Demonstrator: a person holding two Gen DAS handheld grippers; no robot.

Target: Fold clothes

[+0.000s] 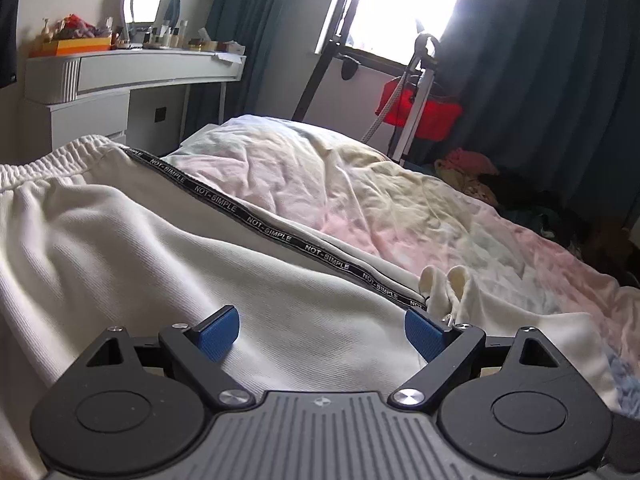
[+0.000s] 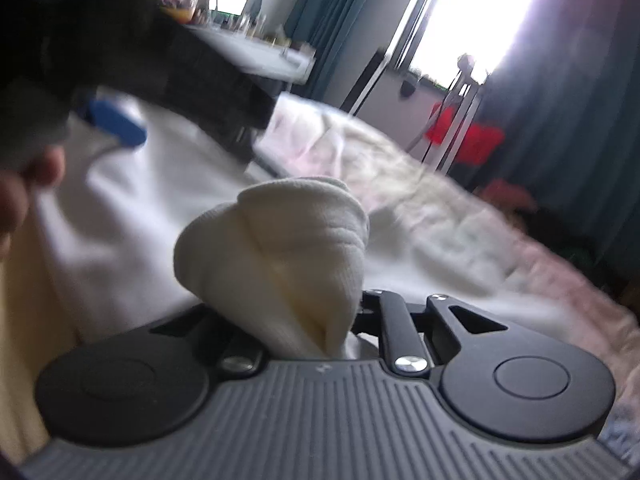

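A white garment (image 1: 132, 248) with an elastic waistband and a black lettered stripe (image 1: 256, 220) lies spread on the bed. My left gripper (image 1: 321, 332) hovers just over it, its blue pads (image 1: 218, 334) wide apart with nothing between them. A small bunch of the cloth (image 1: 444, 280) stands up beside its right pad. In the blurred right wrist view, my right gripper (image 2: 308, 320) is shut on a bunched fold of the white garment (image 2: 276, 248), which hides its fingertips. The left gripper (image 2: 116, 120) shows at upper left there, with a person's fingers (image 2: 24, 188) at the edge.
A pastel pink and yellow sheet (image 1: 400, 208) covers the bed. A white dressing table (image 1: 132, 72) with bottles stands at the back left. A red bag on a metal stand (image 1: 420, 112), dark curtains and a pile of clothes (image 1: 500, 184) lie to the right.
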